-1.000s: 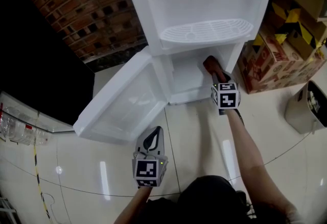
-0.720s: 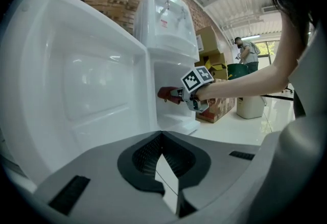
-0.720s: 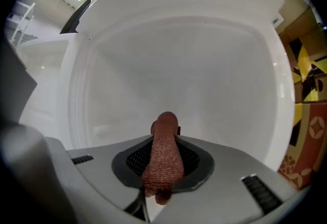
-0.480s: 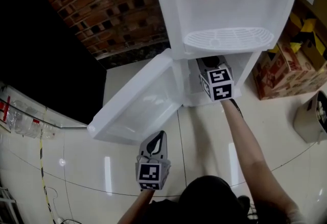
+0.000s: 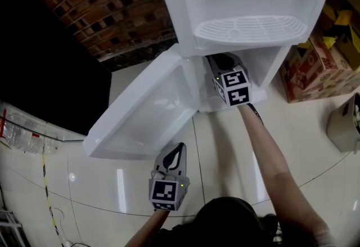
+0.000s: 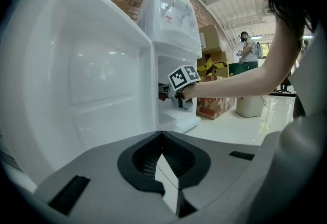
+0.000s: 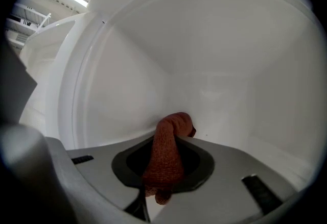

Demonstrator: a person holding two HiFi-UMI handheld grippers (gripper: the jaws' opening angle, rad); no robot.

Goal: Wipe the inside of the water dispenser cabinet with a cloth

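Cloth (image 7: 166, 151) clamped in right tool (image 7: 162, 177), long axis pointing into cabinet (image 7: 214, 65).

The cloth (image 7: 166, 156) between the right gripper's (image 7: 162, 172) fingers is a rust-red knit, coarse and matt; beyond the fingers the cabinet wall (image 7: 214, 65) is smooth white plastic with a soft sheen; the cabinet door (image 5: 140, 116) looks alike; the left gripper (image 6: 163, 167) is matt grey plastic with black ribbed lining; the floor (image 5: 225, 150) is glossy tile; the brick wall (image 5: 107, 9) is rough.
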